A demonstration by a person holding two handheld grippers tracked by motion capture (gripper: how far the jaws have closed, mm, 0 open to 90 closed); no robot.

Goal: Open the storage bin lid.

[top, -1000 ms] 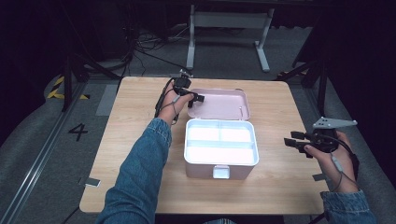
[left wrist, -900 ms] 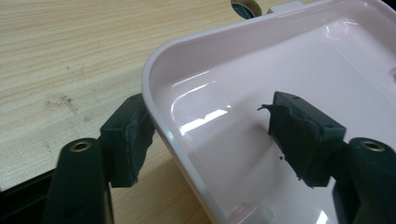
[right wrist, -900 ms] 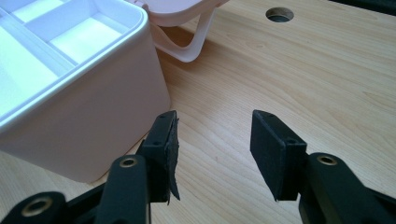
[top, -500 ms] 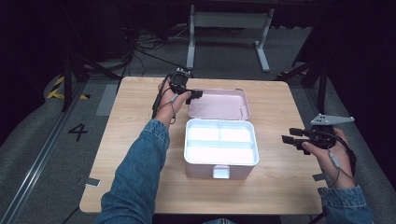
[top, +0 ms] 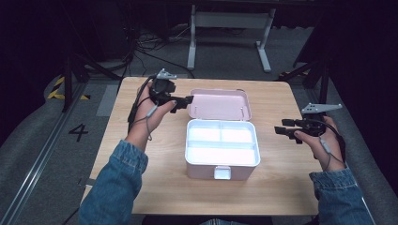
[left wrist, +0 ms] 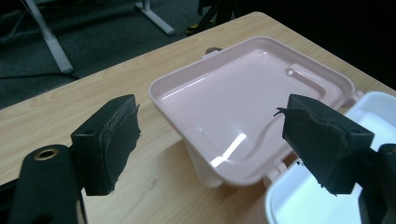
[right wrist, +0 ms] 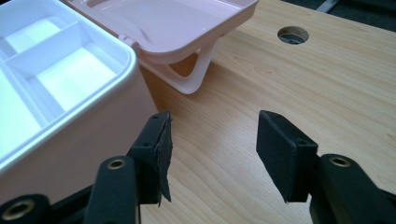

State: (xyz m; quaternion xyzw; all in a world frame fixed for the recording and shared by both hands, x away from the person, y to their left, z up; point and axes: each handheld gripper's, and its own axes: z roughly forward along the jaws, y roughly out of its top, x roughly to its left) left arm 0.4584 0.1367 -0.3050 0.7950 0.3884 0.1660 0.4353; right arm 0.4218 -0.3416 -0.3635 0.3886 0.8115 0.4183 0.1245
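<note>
Now, with your left gripper [left wrist: 210,140] gaping empty beside the flung-back pink lid [left wrist: 243,107], straddle its near rim between the jaws, while your right gripper [right wrist: 212,149], half-open and empty, waits.

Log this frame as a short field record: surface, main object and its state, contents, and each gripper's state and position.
surface: wooden table
main object: pink box, lid swung fully open behind it
contents: white divided tray, compartments look empty
left gripper: open, holding nothing, at the lid's left edge
right gripper: open, holding nothing, right of the box, apart from it
table detail: round hole in the tabletop
</note>
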